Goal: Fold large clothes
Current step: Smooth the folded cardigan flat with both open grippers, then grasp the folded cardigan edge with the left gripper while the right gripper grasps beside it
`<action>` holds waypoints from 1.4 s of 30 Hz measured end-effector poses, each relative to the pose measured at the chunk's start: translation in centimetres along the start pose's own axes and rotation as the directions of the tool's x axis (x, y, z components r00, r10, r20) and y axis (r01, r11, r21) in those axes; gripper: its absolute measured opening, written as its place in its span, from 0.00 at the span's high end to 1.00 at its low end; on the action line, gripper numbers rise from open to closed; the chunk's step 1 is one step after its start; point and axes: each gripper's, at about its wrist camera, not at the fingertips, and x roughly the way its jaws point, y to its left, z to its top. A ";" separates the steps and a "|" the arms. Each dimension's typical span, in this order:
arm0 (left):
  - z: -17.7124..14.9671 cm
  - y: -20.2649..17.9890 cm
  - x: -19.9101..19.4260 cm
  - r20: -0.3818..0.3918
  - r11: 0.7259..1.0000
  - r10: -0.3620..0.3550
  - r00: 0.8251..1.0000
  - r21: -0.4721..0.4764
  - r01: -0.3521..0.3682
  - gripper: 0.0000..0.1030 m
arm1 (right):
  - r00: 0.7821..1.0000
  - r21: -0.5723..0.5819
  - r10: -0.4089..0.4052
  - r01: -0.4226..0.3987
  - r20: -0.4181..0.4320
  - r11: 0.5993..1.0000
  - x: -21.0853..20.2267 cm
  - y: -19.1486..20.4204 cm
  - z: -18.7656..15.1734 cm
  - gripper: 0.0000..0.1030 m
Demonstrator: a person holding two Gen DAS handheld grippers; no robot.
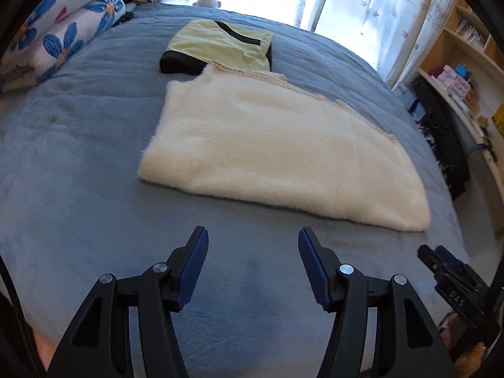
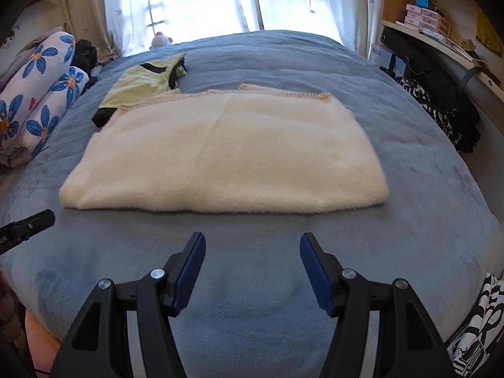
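A fluffy cream garment (image 1: 277,145) lies folded flat on the blue bed cover (image 1: 78,163); it also shows in the right wrist view (image 2: 226,154). A folded light-green and black garment (image 1: 220,47) lies just behind it, also in the right wrist view (image 2: 141,85). My left gripper (image 1: 253,236) is open and empty, hovering short of the cream garment's near edge. My right gripper (image 2: 252,242) is open and empty, also short of the near edge. The right gripper's tip (image 1: 447,267) shows at the lower right of the left wrist view.
Rolled floral bedding (image 2: 37,94) lies along the bed's left side. A small plush toy (image 2: 161,40) sits at the far edge by curtains. Shelves and a desk with boxes (image 2: 425,19) and dark clothing (image 2: 441,107) stand to the right. Black-and-white patterned fabric (image 2: 478,330) lies at the near right.
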 end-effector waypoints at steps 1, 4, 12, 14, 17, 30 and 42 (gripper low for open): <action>-0.1 0.1 0.1 0.000 1.000 -0.029 1.000 -0.010 0.029 0.38 | 1.000 -0.002 0.005 -0.005 0.008 1.000 -0.1 0.2 0.0 0.40; -0.5 0.6 0.8 0.007 0.991 -0.124 0.992 -0.044 0.124 0.35 | 0.999 -0.007 0.020 -0.020 0.043 1.000 -0.6 0.8 0.1 0.40; -0.5 1.7 5.7 -0.004 0.960 -0.254 0.967 -0.127 0.251 0.35 | 0.999 -0.004 0.026 -0.026 0.031 1.000 0.8 1.4 0.5 0.40; -0.4 2.3 7.2 0.001 0.952 -0.265 0.964 -0.161 0.262 0.35 | 0.999 -0.001 0.029 -0.029 0.021 1.000 1.4 1.5 0.7 0.40; 0.1 3.3 9.3 0.014 0.938 -0.279 0.960 -0.213 0.275 0.35 | 1.000 0.007 0.029 -0.029 0.010 1.000 2.4 1.6 1.1 0.40; 5.8 5.6 16.1 0.125 0.898 -0.263 0.957 -0.332 0.290 0.36 | 0.999 0.032 0.047 -0.047 -0.027 0.998 7.3 2.1 3.5 0.40; 8.0 4.5 13.8 0.264 0.938 -0.101 0.959 -0.295 0.180 0.78 | 0.999 -0.039 0.040 -0.039 0.011 0.998 12.2 3.6 10.3 0.83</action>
